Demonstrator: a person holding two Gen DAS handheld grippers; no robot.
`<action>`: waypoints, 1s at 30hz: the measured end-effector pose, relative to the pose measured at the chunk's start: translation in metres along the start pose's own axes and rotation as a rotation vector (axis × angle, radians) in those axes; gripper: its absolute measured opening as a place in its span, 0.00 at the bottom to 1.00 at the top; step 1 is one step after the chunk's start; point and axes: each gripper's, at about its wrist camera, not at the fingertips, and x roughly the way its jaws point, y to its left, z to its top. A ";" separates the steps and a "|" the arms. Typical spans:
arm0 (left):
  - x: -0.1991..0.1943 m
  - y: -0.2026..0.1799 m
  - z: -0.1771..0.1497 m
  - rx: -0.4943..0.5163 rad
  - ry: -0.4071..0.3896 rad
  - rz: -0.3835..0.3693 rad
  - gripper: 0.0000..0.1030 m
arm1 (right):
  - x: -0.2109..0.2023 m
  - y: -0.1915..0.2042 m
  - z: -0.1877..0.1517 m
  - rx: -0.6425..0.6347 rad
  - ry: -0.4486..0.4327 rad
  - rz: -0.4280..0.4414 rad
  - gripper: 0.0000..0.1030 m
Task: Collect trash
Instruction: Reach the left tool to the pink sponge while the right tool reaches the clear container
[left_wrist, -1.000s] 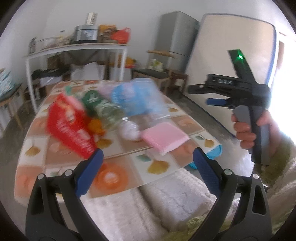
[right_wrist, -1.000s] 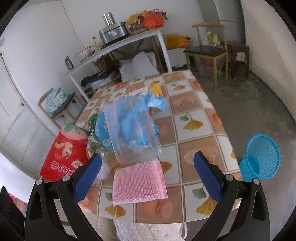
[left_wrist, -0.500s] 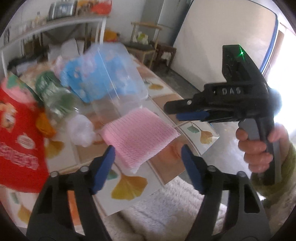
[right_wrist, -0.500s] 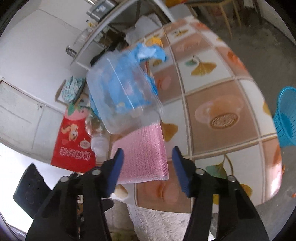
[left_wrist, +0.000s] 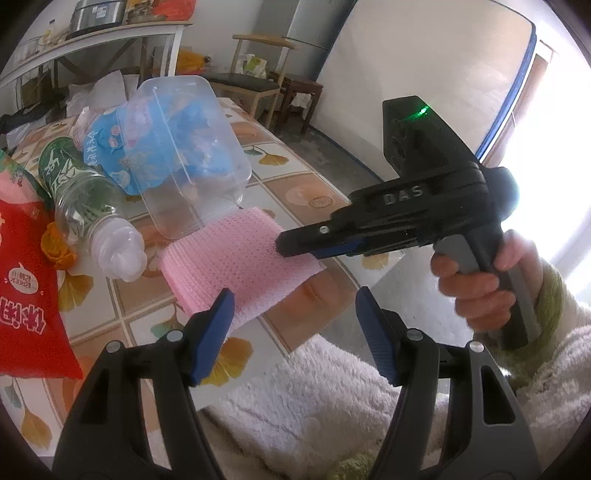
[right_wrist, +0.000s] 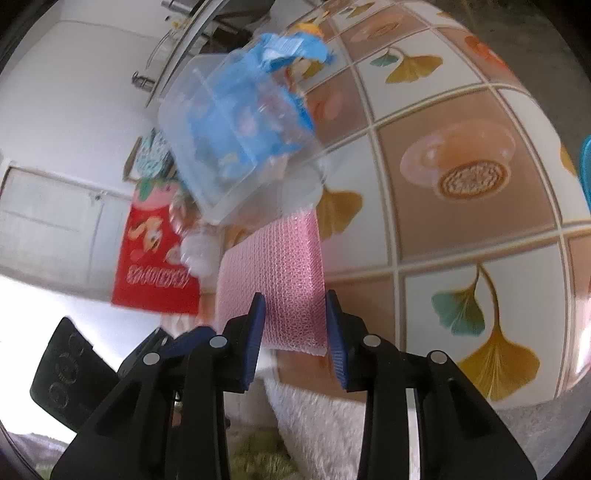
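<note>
A pink foam sheet (left_wrist: 236, 266) lies flat at the table's near edge, also seen in the right wrist view (right_wrist: 273, 273). My right gripper (right_wrist: 293, 332) points down at its near edge, its jaws closing with the sheet between them; no pinch shows. In the left wrist view the right gripper (left_wrist: 284, 242) has its tip over the sheet's right corner. My left gripper (left_wrist: 293, 332) hovers just short of the sheet, jaws closing slightly, nothing between them. Behind the sheet lie a clear plastic tub (left_wrist: 184, 155) over a blue wrapper (left_wrist: 107, 155), and a green bottle (left_wrist: 74, 192).
A red snack bag (left_wrist: 22, 280) and an orange peel (left_wrist: 55, 251) lie left of the bottle. The ginkgo-patterned tablecloth (right_wrist: 461, 184) is bare on the right. A blue basket (right_wrist: 585, 166) stands on the floor beyond that edge. A person's hand (left_wrist: 476, 280) holds the right gripper.
Both grippers have dropped toward the pink sheet and tilted downward. Both pairs of jaws have narrowed, the right much more, and the right now straddles the sheet's near edge.
</note>
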 end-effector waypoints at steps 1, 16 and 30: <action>-0.004 0.000 -0.002 -0.004 -0.002 -0.002 0.62 | -0.001 0.001 -0.001 -0.006 0.028 0.019 0.32; -0.006 0.013 -0.014 -0.091 0.051 -0.045 0.47 | 0.014 0.019 0.049 -0.117 -0.062 -0.136 0.32; -0.028 0.058 -0.025 -0.255 0.008 -0.002 0.57 | 0.002 0.021 -0.016 -0.058 0.059 -0.023 0.23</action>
